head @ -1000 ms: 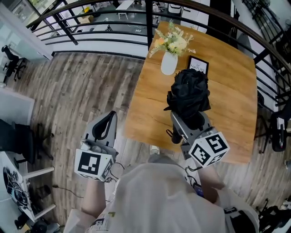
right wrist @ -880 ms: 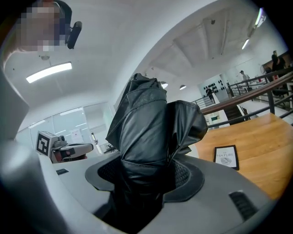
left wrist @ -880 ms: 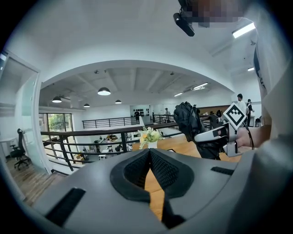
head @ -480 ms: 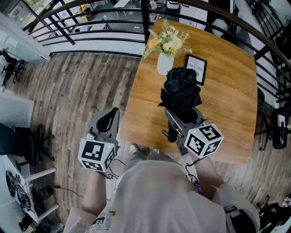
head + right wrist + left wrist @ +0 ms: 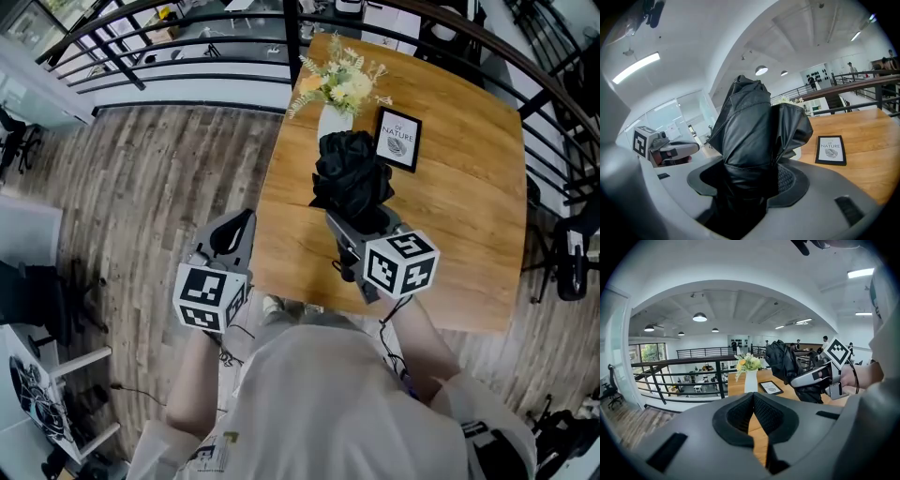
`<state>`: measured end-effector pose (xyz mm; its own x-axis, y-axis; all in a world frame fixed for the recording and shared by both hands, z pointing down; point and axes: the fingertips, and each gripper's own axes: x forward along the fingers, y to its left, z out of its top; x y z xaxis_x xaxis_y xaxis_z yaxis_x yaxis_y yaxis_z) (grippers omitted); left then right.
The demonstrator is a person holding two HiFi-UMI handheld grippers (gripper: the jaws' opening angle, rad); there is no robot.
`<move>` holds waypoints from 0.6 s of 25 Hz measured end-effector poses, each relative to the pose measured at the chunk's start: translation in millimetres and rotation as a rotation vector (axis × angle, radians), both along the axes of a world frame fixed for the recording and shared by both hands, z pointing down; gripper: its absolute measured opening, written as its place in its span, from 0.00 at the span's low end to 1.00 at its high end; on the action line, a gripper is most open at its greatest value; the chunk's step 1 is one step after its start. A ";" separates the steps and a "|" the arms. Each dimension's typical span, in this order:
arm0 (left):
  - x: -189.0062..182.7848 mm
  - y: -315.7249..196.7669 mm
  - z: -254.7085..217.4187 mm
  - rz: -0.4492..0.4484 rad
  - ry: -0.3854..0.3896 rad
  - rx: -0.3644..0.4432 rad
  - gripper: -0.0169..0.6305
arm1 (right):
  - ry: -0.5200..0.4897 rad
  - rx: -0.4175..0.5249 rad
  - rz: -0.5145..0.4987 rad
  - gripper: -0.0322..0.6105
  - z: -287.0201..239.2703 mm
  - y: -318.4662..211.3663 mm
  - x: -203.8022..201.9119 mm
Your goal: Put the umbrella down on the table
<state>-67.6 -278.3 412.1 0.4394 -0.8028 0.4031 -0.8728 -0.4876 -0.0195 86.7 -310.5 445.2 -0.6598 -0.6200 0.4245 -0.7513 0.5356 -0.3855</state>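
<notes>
A folded black umbrella (image 5: 352, 183) stands bunched and upright above the near part of the wooden table (image 5: 469, 216). My right gripper (image 5: 361, 234) is shut on its lower part, and the fabric hides the fingertips. In the right gripper view the umbrella (image 5: 750, 136) fills the space between the jaws of the right gripper (image 5: 750, 183). My left gripper (image 5: 232, 234) hangs over the floor just left of the table's edge, shut with nothing in it. The left gripper view shows the left gripper (image 5: 753, 413) with pads together and the umbrella (image 5: 785, 364) off to the right.
A white vase of flowers (image 5: 336, 89) and a framed "Nature" card (image 5: 397, 139) stand at the table's far end, just beyond the umbrella. A black railing (image 5: 187, 66) runs behind the table. A dark chair (image 5: 572, 262) is at the right. Wooden floor lies to the left.
The right gripper has carried the umbrella a little left, closer to the vase. The left gripper has drifted up towards the table's edge.
</notes>
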 end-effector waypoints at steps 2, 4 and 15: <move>2.1 -6.1 9.8 0.005 0.005 -0.019 0.05 | 0.015 -0.017 -0.004 0.49 10.7 -5.5 -2.7; 4.9 -10.4 20.2 0.009 0.016 -0.043 0.05 | 0.029 -0.033 -0.002 0.49 21.6 -9.6 -3.1; 23.9 -25.7 60.9 0.038 0.082 -0.132 0.05 | 0.088 -0.107 0.036 0.49 79.2 -25.7 1.2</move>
